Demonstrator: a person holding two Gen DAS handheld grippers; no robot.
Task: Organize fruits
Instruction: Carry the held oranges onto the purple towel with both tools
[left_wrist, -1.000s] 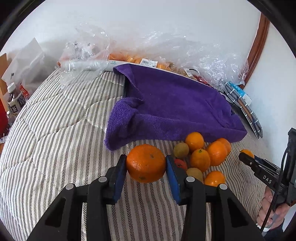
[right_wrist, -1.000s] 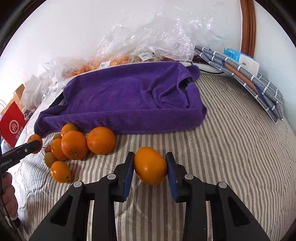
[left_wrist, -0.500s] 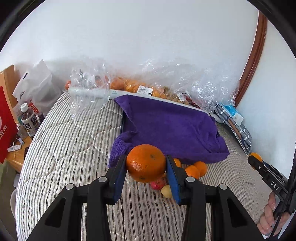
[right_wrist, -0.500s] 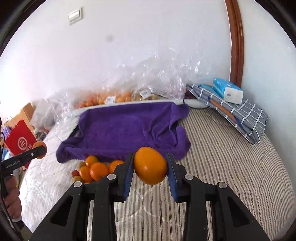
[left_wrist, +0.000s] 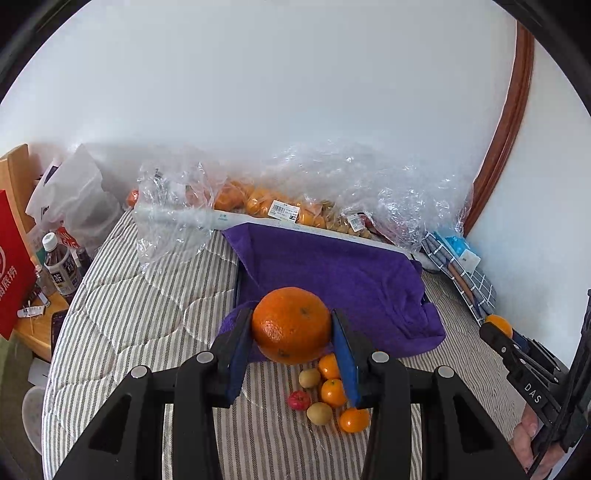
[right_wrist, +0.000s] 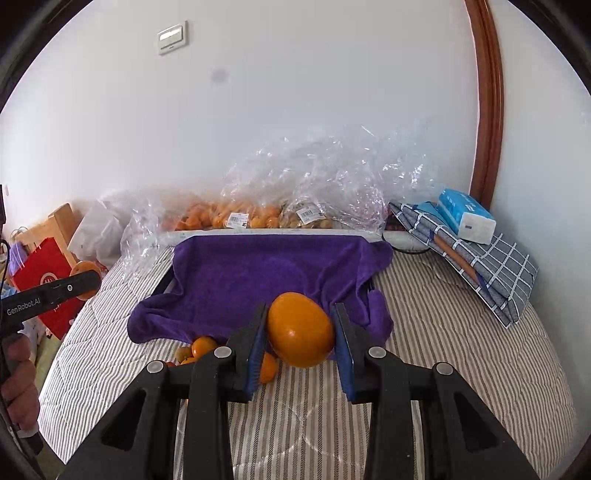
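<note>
**Fruits held in both grippers above the bed, tray ahead**

Fruits are split three ways. The left gripper (left_wrist: 291, 341) is clenched on a rough-skinned orange (left_wrist: 291, 325), pads pressing both flanks. The right gripper (right_wrist: 299, 345) grips a smoother orange-yellow fruit (right_wrist: 300, 329) the same way. Below them, at about 5 o'clock from the left-held orange, a loose pile (left_wrist: 330, 397) of small oranges, two greenish-brown fruits and one red one lies on the striped bedcover (left_wrist: 140, 332).

At 12 o'clock from both grippers lies a purple towel (right_wrist: 266, 280) draped over what looks like a dark tray, its edge showing at the towel's left side. Bags of fruit (right_wrist: 258, 218) sit beyond it against the wall.

Judging from this, the step is carrying both fruits to the towel. To do it well, keep each squeeze steady, clear the towel's raised front fold before lowering, and set the two fruits well apart so neither rolls into the other. Release only once each rests on cloth.
</note>
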